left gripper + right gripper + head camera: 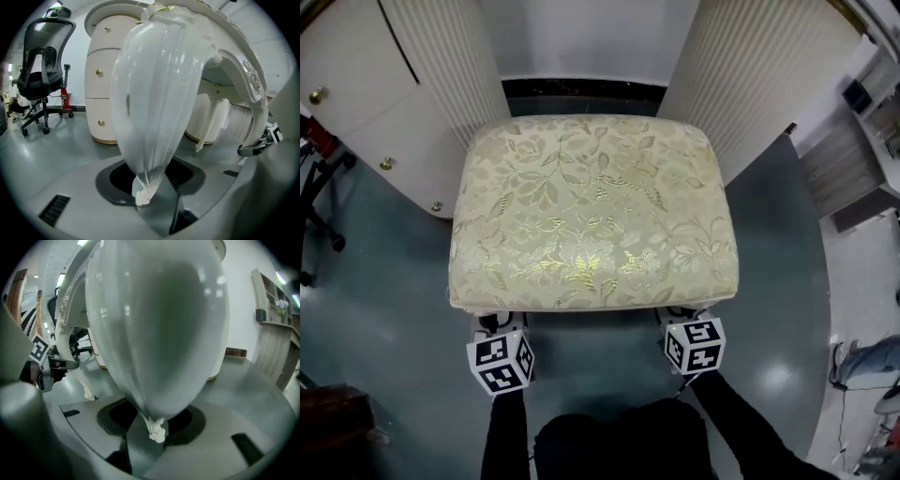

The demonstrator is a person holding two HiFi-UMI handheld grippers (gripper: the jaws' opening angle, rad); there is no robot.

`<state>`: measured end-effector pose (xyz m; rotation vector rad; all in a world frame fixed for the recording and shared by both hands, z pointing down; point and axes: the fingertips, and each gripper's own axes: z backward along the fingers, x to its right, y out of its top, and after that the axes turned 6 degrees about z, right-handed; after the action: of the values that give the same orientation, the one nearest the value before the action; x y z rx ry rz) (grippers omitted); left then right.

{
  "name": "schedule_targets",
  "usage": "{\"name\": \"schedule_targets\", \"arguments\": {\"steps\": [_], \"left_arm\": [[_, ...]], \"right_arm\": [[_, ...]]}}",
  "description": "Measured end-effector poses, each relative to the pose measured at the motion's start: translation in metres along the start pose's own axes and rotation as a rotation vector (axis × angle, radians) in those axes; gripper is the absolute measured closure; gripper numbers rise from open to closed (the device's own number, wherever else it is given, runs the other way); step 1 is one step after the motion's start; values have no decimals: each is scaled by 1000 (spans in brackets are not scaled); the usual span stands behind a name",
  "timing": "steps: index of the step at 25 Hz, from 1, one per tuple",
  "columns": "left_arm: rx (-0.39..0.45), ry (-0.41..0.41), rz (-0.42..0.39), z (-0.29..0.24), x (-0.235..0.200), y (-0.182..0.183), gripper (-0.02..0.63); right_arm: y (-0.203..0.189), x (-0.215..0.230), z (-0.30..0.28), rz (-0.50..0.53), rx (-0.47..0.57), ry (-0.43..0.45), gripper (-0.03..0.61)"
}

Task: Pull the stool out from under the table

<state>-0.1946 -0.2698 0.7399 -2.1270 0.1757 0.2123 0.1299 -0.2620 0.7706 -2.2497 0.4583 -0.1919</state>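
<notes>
Left gripper [495, 326] and right gripper [684, 319] are clamping glossy white stool legs [154, 93]. Uneven pulling is risking the cream floral cushioned stool [592, 211] skewing, or slipping free.

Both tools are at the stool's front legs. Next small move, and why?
Probably draw both straight back together. The left tool and right tool each look clamped on a front leg of the stool, which sits between the table pedestals; an even pull should keep it off them.
</notes>
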Motion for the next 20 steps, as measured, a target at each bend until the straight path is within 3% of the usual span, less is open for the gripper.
{"name": "schedule_targets", "arguments": {"steps": [12,16,20], "left_arm": [[-115,110,81,11,-4,-9,423],[-154,144,113,16,-6,-14,417],[-254,159,134,33,-3,-35,417]], "right_arm": [[-7,2,20,-94,-129,-50,405],[-11,0,28,-169,-182,-43,399],[-13,0,43,-183,-235,-45,399]]}}
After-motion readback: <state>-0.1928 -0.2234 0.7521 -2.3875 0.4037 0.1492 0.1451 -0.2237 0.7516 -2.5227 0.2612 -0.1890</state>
